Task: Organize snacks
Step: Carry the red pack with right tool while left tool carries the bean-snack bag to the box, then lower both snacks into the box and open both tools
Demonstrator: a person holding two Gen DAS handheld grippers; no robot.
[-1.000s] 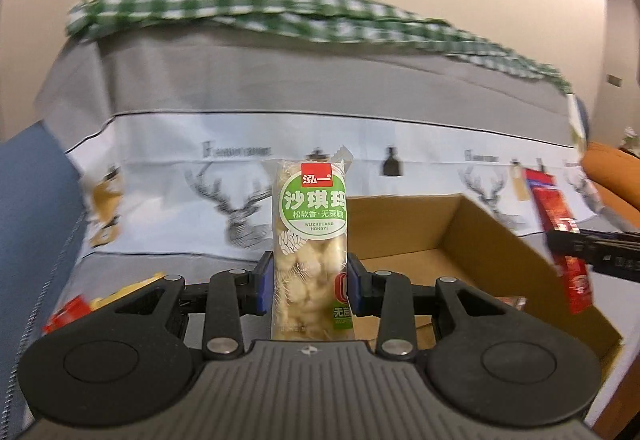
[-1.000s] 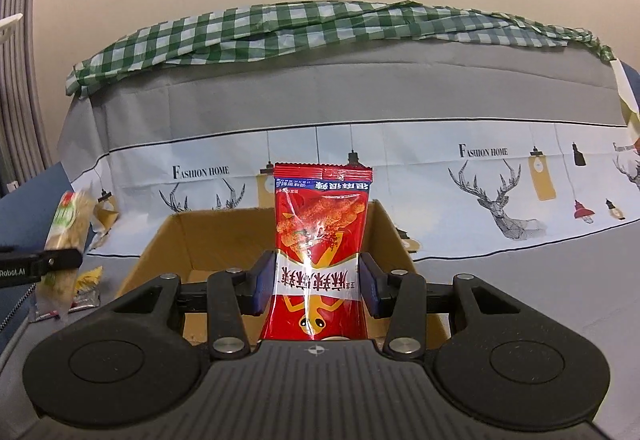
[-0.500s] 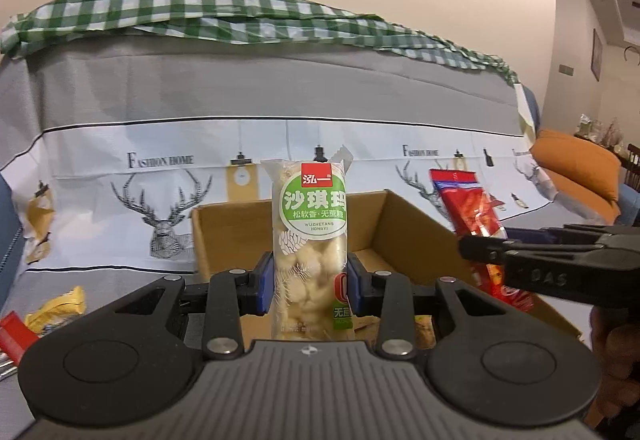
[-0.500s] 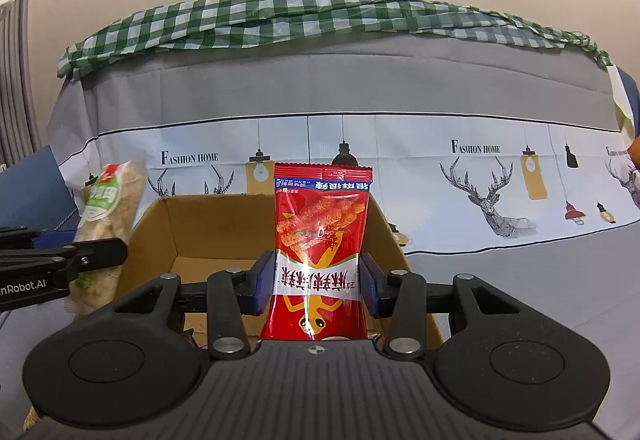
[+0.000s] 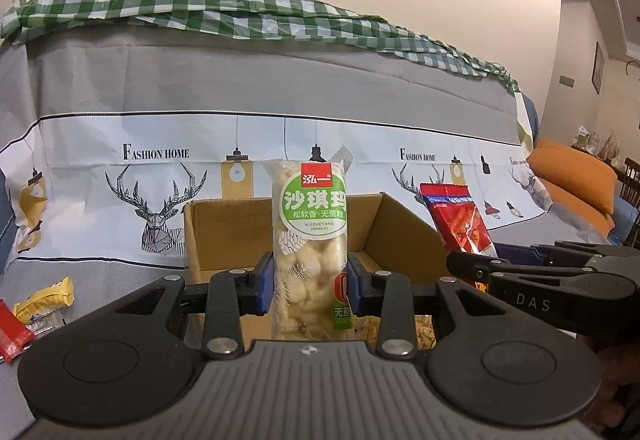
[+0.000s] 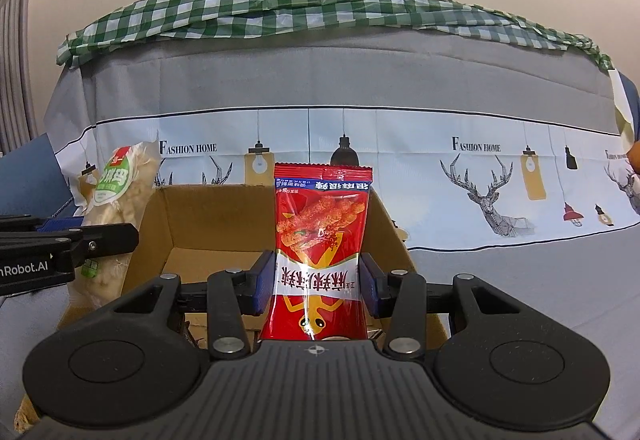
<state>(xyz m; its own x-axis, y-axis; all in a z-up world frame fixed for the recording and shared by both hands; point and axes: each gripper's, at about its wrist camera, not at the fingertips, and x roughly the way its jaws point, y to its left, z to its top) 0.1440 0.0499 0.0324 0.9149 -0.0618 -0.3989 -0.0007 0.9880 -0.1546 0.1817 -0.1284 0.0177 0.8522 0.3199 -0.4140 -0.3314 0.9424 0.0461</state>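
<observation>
Snacks sit clamped upright in both my grippers above the cardboard box: my left gripper pinches the green-labelled sachima pack, my right gripper the red spicy-stick packet.

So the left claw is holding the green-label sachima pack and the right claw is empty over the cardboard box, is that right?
Not quite. The right claw is not empty: the right wrist view shows it shut on a red spicy snack packet. The left claw does hold the sachima pack, by the cardboard box.
</observation>
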